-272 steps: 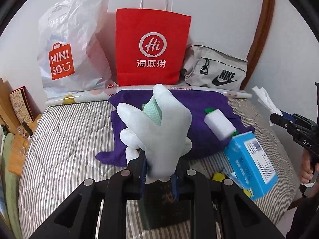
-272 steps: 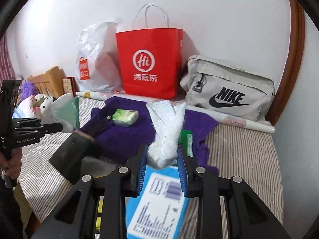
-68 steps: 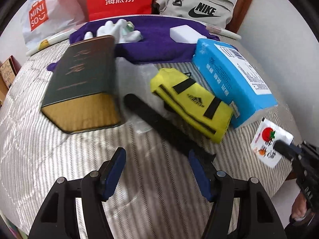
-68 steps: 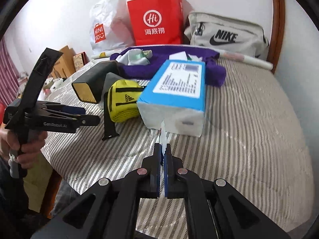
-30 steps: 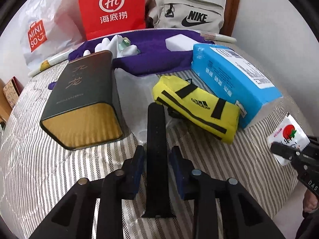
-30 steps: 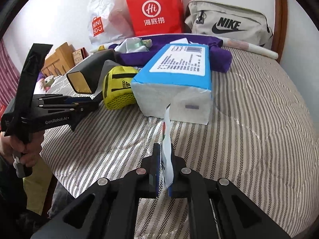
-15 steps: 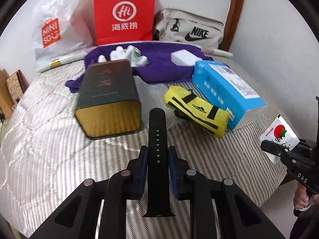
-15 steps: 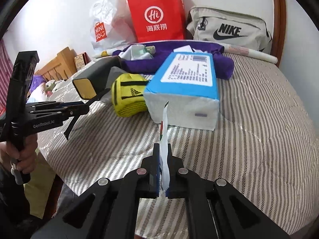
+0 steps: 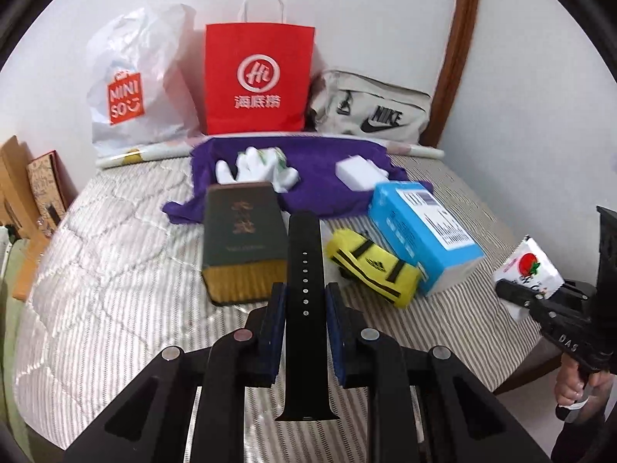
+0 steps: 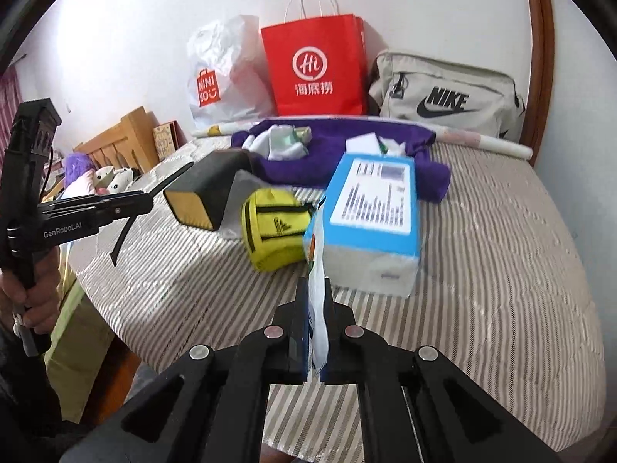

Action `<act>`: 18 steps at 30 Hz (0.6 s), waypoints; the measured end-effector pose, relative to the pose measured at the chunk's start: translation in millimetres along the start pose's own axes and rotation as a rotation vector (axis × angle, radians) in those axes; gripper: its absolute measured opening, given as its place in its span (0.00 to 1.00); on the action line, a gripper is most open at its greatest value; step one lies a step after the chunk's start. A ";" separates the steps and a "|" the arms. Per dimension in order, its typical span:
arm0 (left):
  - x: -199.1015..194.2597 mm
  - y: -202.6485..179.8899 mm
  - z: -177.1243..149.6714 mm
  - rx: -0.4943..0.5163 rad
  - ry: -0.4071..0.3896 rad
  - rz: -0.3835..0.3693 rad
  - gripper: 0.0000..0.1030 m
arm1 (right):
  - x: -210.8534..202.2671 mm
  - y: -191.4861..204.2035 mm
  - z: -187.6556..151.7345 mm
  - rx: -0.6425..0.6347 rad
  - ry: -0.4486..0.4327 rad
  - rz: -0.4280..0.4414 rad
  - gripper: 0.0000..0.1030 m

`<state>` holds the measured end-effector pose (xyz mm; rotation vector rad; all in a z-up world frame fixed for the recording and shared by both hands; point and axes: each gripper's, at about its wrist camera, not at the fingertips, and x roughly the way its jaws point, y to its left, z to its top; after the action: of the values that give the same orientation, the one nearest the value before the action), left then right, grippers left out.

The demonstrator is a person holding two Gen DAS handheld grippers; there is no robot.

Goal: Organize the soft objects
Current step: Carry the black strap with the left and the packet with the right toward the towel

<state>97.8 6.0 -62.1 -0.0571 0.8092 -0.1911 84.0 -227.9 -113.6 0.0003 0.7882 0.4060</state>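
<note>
My left gripper (image 9: pixel 304 293) is shut on a black watch strap (image 9: pixel 304 258) and holds it above the striped bed (image 9: pixel 115 289). My right gripper (image 10: pixel 317 289) is shut on a thin white sachet (image 10: pixel 317 301) with a tomato picture, also seen in the left wrist view (image 9: pixel 528 270). A purple towel (image 9: pixel 308 154) lies at the back of the bed with a white glove (image 9: pixel 250 169) and a white sponge (image 9: pixel 356 171) on it. A yellow Adidas pouch (image 9: pixel 372 268) lies in front of the towel.
A dark green box (image 9: pixel 243 239) and a blue tissue pack (image 9: pixel 424 231) lie near the pouch. A red paper bag (image 9: pixel 258 77), a Miniso plastic bag (image 9: pixel 131 85) and a Nike bag (image 9: pixel 370 112) stand against the wall. Plush toys (image 10: pixel 108 177) lie beyond the bed's left side.
My left gripper closed on the black strap and lifted it off the bed. My right gripper, holding the sachet, rose slightly. Earlier the glove and a white bundle were placed on the purple towel.
</note>
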 end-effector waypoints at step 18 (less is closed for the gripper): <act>16.4 52.8 50.3 -0.095 0.000 0.023 0.19 | 15.4 -21.5 77.2 -0.030 -0.056 -0.043 0.03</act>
<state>153.1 53.6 -45.6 -0.1371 0.8187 -0.1303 154.5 -230.7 -72.6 -0.0328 0.7258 0.3759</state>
